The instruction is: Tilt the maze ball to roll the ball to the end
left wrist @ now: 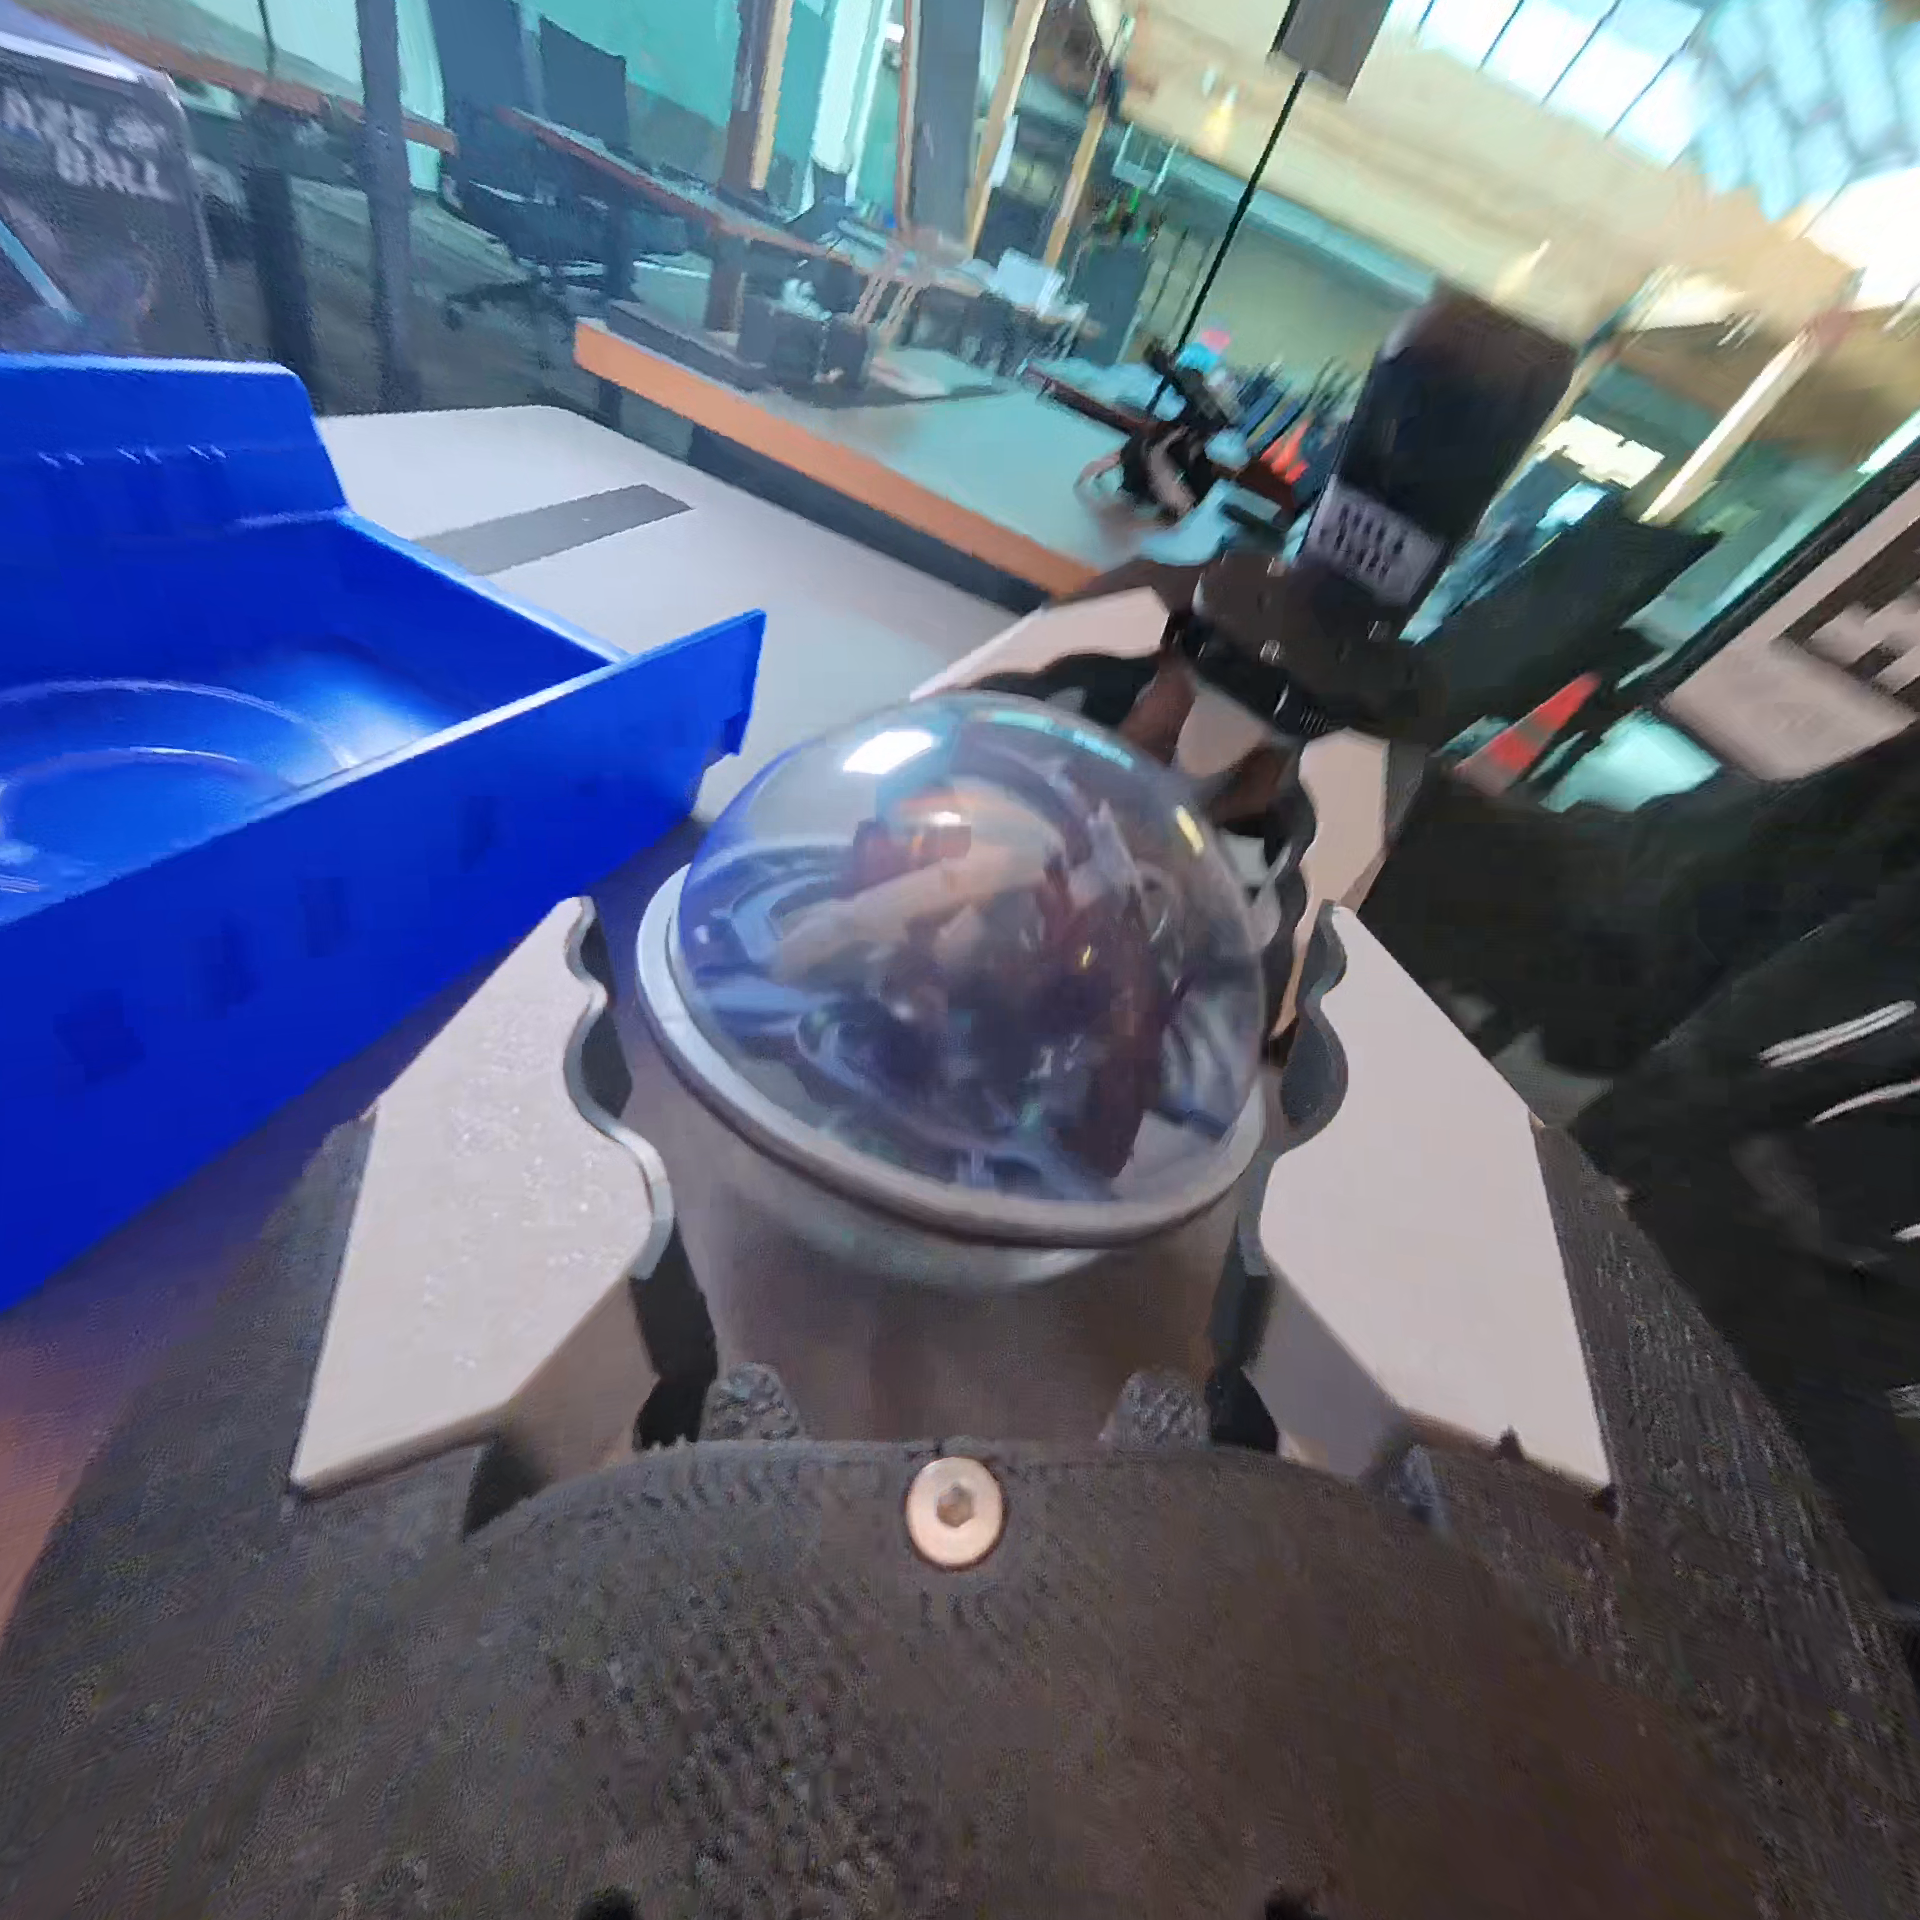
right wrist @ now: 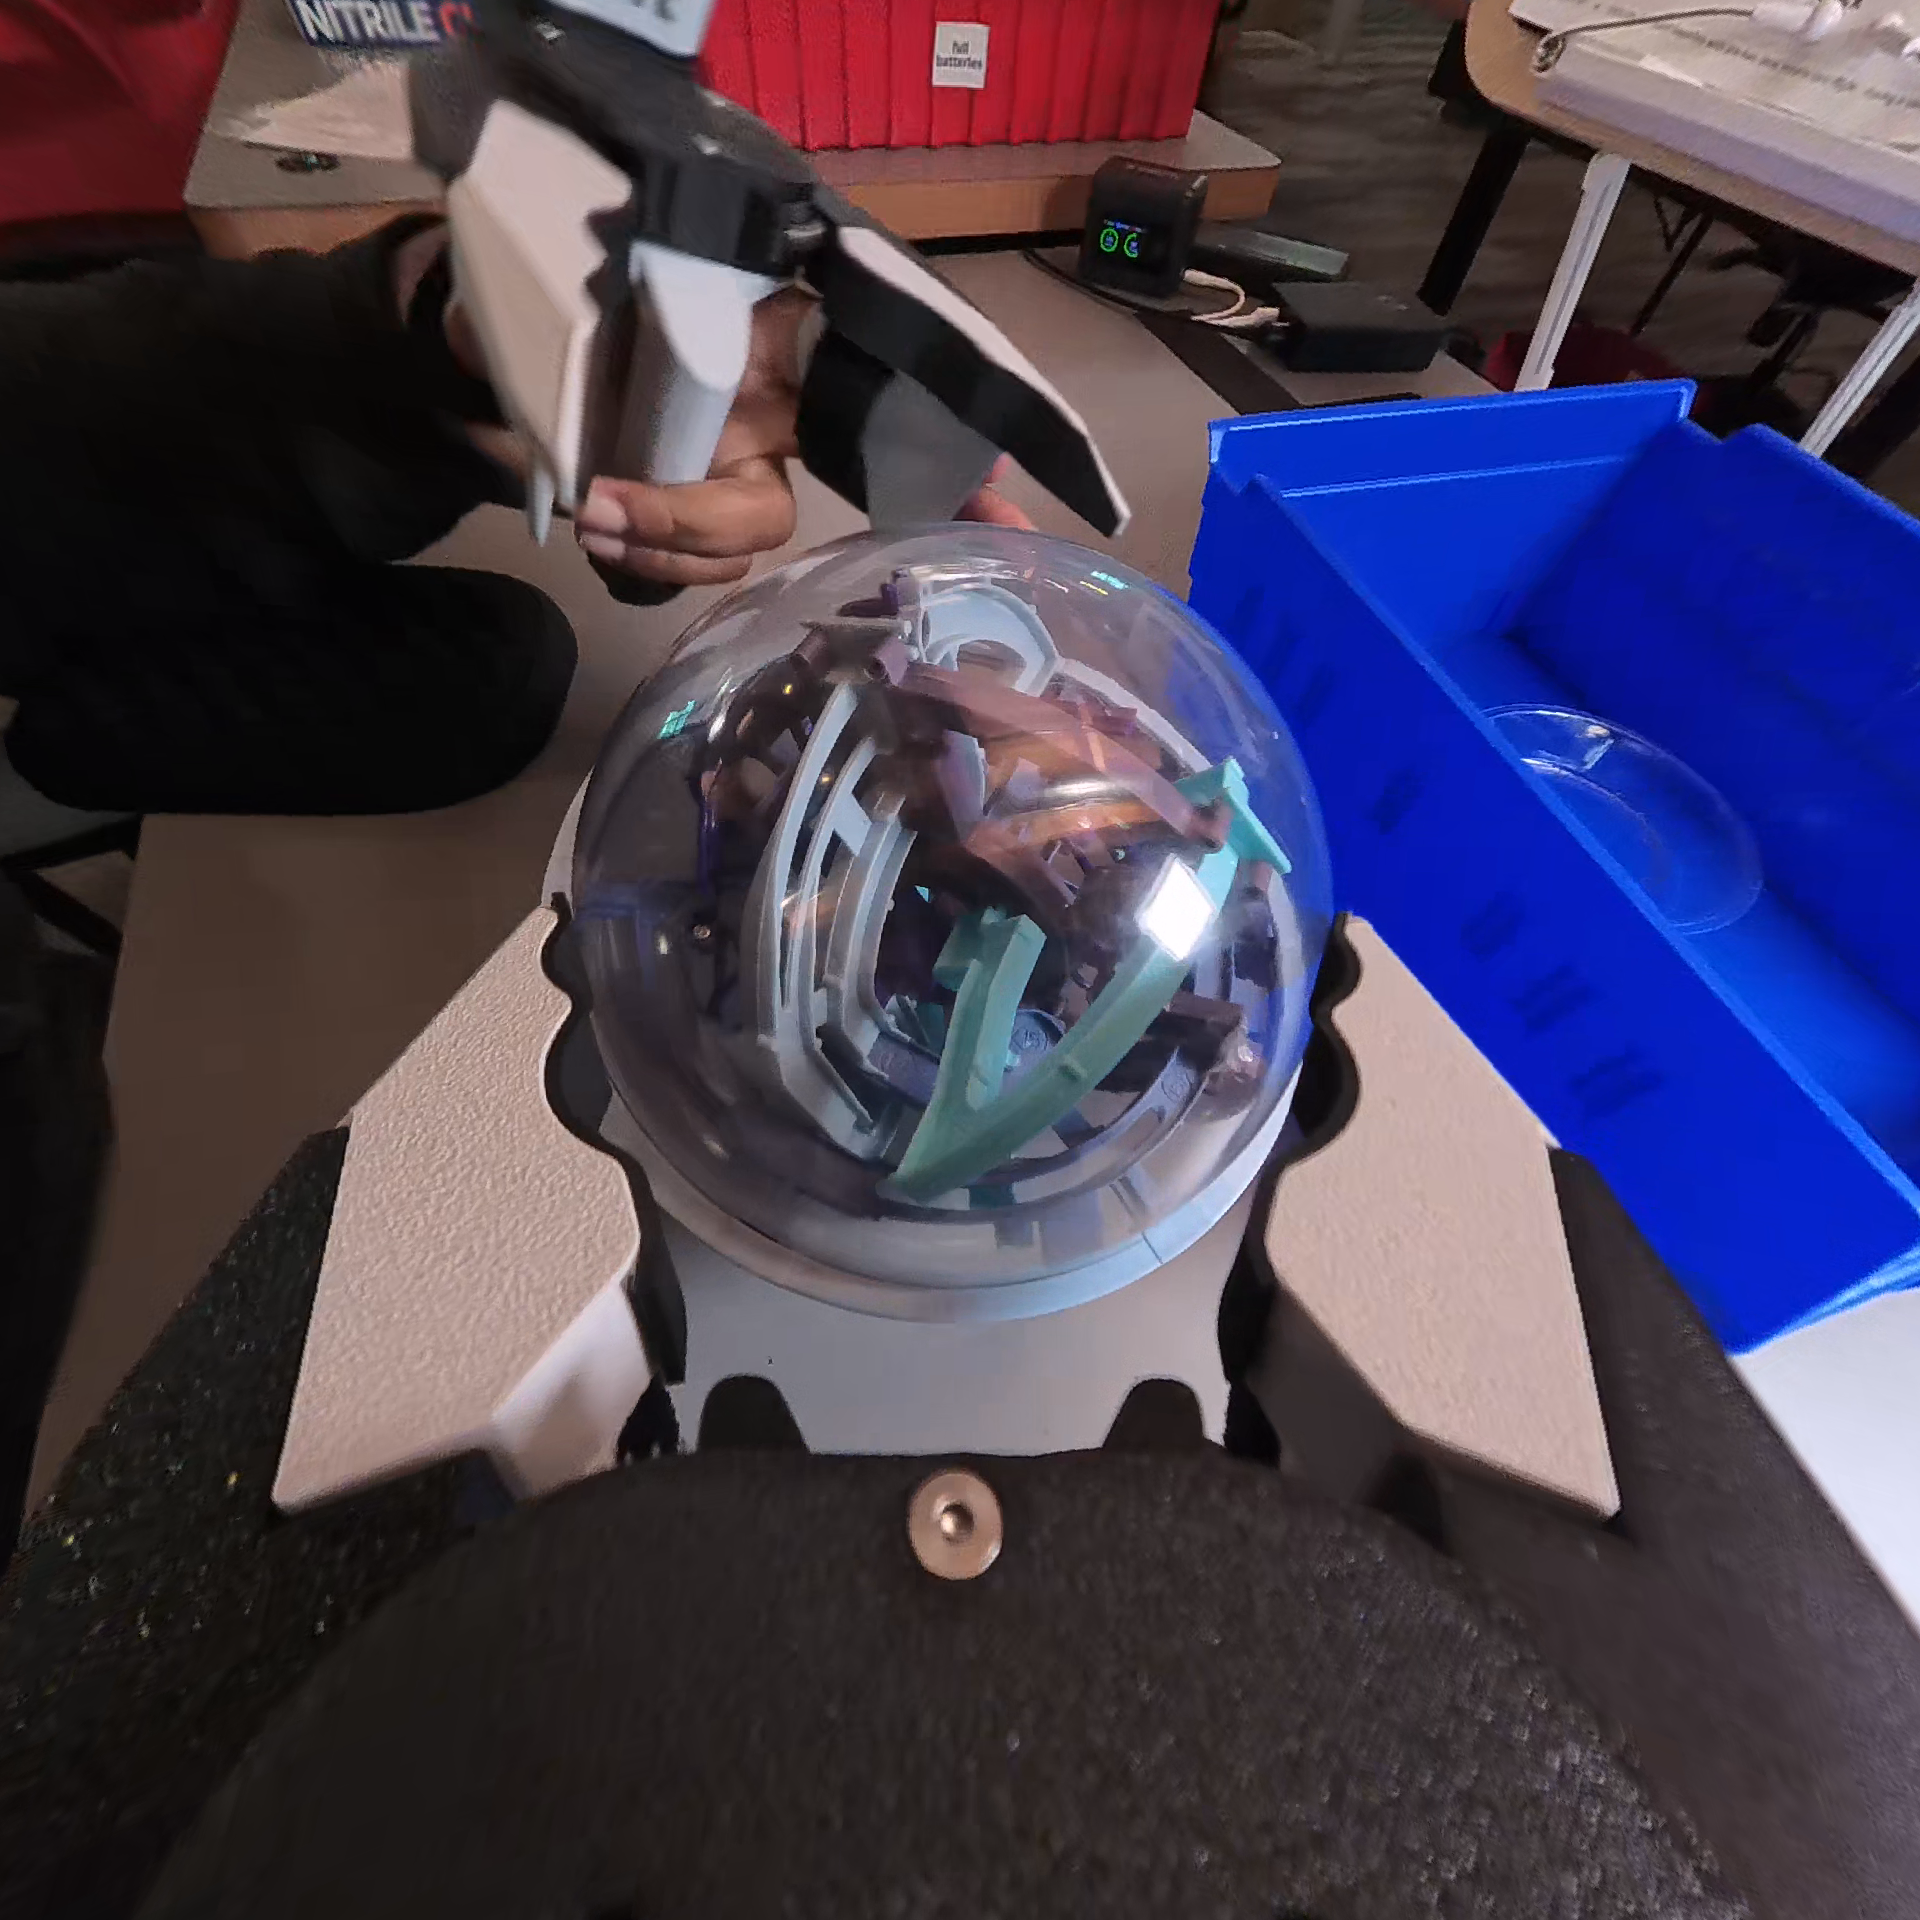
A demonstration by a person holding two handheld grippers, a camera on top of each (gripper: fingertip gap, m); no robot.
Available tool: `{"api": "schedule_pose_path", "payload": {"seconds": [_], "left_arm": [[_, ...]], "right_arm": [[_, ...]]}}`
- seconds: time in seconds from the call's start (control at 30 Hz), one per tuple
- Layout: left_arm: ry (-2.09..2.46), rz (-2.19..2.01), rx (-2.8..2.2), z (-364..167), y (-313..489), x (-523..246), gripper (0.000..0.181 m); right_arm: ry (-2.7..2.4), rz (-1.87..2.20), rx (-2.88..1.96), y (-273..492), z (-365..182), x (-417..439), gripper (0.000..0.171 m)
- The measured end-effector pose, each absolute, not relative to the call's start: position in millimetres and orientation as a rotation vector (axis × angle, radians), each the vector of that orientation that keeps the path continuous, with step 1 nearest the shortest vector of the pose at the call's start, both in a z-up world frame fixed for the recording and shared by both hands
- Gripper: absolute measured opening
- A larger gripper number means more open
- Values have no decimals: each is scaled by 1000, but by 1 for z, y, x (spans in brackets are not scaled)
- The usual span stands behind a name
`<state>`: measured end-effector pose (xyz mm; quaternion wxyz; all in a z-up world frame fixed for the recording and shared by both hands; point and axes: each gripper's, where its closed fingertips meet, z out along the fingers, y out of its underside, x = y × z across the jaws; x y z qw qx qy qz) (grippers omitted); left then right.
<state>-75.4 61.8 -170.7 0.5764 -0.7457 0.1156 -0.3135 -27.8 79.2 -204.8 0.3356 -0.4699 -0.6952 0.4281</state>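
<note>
Black textured housing of the right gripper (right wrist: 956,925) fills the near edge of its own view; its two pale fingers with black scalloped pads reach forward. Pads sit against both sides of the maze ball (right wrist: 935,894), so this claw is clamped on the sphere.

Maze ball: clear globe with grey, purple-brown and teal tracks inside, and a grey band at its lower edge. It lies between the right fingers, just left of a blue bin (right wrist: 1455,831) in that view. The small ball inside cannot be made out. A clear dome (right wrist: 1621,821) lies in the bin.

Left gripper (left wrist: 956,925): its view is blurred. The fingers flank the same globe, one on each side. From the right wrist view this claw is spread wide at the far side of the sphere, held by a hand (right wrist: 686,520). Cannot tell whether its pads press the globe or only stand beside it.

Beige table (right wrist: 312,987) lies under everything. The blue bin is at the left in the left wrist view, close to the globe.
</note>
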Motion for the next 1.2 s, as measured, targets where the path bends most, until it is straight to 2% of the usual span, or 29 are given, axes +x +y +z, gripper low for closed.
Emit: {"api": "schedule_pose_path", "payload": {"seconds": [0.2, 0.57, 0.8, 0.97, 1.07, 1.2], "left_arm": [[400, -593, -1818, -200, 58, -61, 126], [420, -539, -1774, -192, 58, -65, 117], [341, -714, -1870, -213, 48, -67, 136], [573, -555, -1906, -235, 53, -41, 146], [675, -407, -1946, -255, 63, -45, 148], [681, -420, -1935, -265, 76, -53, 148]], "right_arm": [[-1801, 1104, -1216, 74, -203, -34, 135], [-1757, 1135, -1229, 82, -207, -24, 133], [-1728, 1161, -1255, 92, -213, -14, 133], [-1730, 1151, -1282, 98, -221, -9, 132], [-1726, 1185, -1302, 103, -223, -6, 132], [-1730, 1170, -1271, 108, -222, -4, 131]]}}
